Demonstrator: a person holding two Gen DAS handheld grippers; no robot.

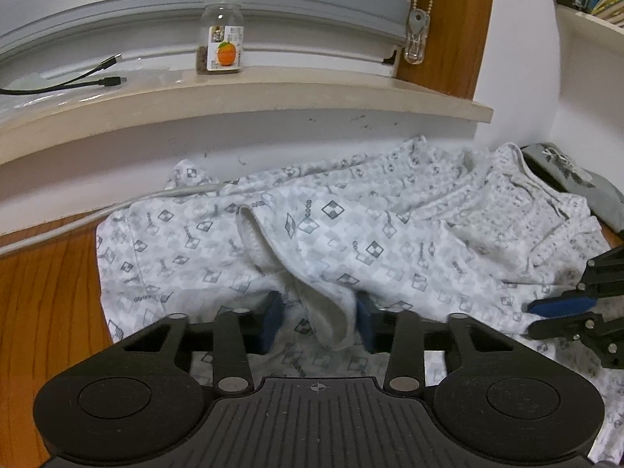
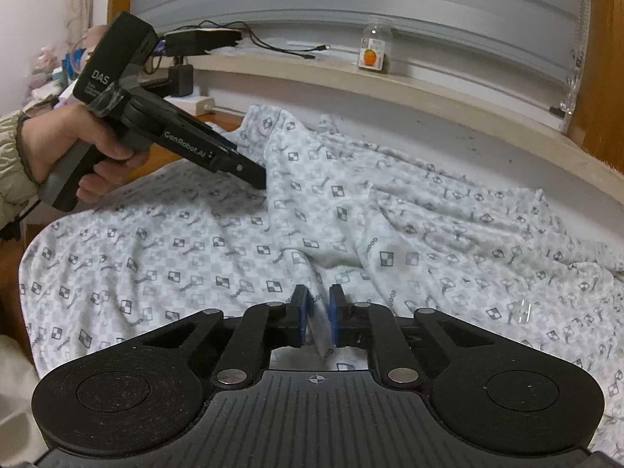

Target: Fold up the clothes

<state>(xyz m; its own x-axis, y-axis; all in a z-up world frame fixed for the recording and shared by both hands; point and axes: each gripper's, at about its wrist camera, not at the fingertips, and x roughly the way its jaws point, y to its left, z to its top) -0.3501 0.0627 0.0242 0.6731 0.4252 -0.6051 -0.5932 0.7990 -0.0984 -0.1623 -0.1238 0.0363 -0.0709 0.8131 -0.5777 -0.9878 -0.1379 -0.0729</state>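
One patterned garment (image 1: 351,241) is spread long side along the wall, and a fold is pinched by each of two hand-held grippers, left hand-held gripper (image 1: 318,318) and right hand-held gripper (image 2: 316,314).

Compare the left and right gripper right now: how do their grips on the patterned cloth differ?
The left gripper has its jaws set wider, around a thick rolled hem of the white grey-checked pyjama cloth; the right gripper has its jaws nearly together, pinching a thin ridge. In the right wrist view the left gripper sits farther back on the cloth. Both have blue pads and cloth between the jaws.
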